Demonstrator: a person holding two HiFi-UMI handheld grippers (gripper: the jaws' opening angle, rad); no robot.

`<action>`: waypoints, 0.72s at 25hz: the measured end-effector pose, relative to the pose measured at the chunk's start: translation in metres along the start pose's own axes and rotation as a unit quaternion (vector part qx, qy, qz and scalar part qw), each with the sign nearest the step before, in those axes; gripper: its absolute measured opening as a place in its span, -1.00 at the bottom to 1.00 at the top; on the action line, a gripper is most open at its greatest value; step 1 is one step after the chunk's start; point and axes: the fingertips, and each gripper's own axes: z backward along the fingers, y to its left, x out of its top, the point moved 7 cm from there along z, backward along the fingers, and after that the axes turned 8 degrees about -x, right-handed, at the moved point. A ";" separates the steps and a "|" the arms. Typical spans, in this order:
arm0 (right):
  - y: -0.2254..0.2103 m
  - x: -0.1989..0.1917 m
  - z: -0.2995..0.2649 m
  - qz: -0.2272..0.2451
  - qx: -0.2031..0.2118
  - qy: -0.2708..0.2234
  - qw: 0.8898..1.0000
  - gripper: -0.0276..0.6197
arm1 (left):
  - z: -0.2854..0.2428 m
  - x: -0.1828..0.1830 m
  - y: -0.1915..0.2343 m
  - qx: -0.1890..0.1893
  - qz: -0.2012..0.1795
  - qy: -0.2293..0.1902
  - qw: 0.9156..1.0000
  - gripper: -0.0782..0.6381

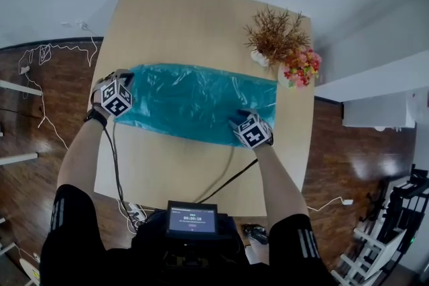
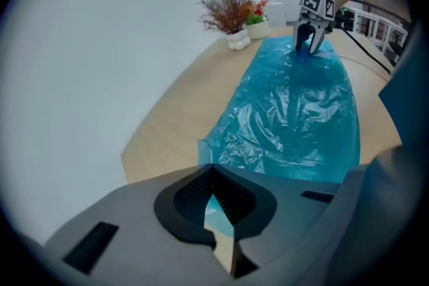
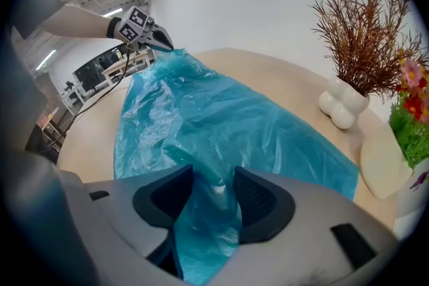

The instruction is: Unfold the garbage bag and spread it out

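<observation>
The teal garbage bag [image 1: 194, 100] is laid out flat across the middle of the wooden surface [image 1: 174, 23]. Its left end is pinched between the closed fingers of the left gripper [image 2: 211, 171]. At its right end, rumpled film is straddled by the spread fingers of the right gripper [image 3: 213, 179].

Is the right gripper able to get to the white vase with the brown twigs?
Probably yes. The white vase stands just past the garbage bag, near the right gripper, with only flat bag between them.
</observation>
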 end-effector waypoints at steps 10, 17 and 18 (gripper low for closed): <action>0.001 0.000 0.000 0.009 -0.009 0.003 1.000 -0.18 | 0.040 0.020 -0.034 0.073 -0.100 -0.040 0.992 -0.78; 0.005 0.003 -0.002 0.043 -0.027 0.011 0.999 -0.18 | 0.077 0.048 -0.067 0.102 -0.167 -0.084 0.977 -0.78; 0.006 0.002 -0.003 0.048 -0.028 0.012 0.998 -0.18 | 0.081 0.050 -0.075 0.101 -0.179 -0.088 0.975 -0.78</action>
